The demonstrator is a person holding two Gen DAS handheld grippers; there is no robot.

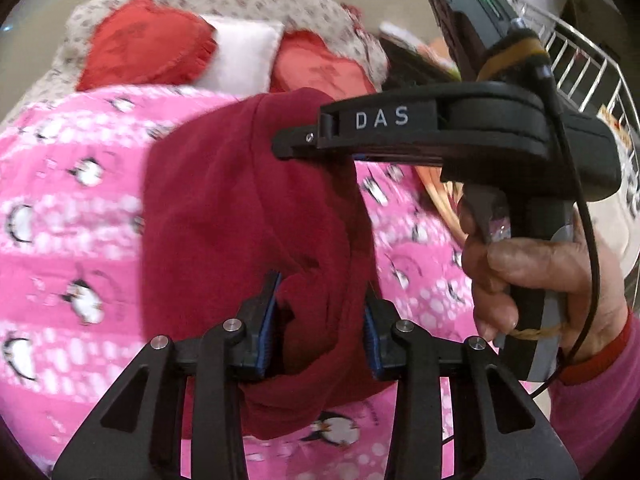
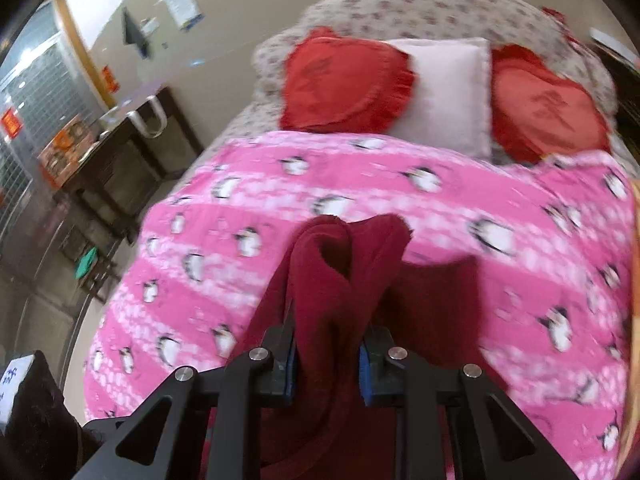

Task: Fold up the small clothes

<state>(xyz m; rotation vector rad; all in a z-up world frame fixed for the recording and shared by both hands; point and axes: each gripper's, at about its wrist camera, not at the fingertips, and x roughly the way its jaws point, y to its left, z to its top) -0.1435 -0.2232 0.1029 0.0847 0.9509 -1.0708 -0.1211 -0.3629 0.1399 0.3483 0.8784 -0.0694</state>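
Note:
A dark red garment (image 1: 248, 200) hangs bunched above the pink penguin blanket (image 1: 60, 216). My left gripper (image 1: 322, 300) is shut on its lower fold, blue pads pressing the cloth from both sides. My right gripper (image 1: 288, 142) shows in the left wrist view as a black "DAS" tool held by a hand, its tip against the garment's upper edge. In the right wrist view my right gripper (image 2: 326, 356) is shut on a thick bunch of the red garment (image 2: 340, 272), which rises past the fingers above the blanket (image 2: 520, 240).
Two red heart cushions (image 2: 344, 84) and a white pillow (image 2: 448, 92) lie at the bed's head on a floral cover. A dark side table (image 2: 120, 152) stands left of the bed. A metal rack (image 1: 580, 60) is at the right.

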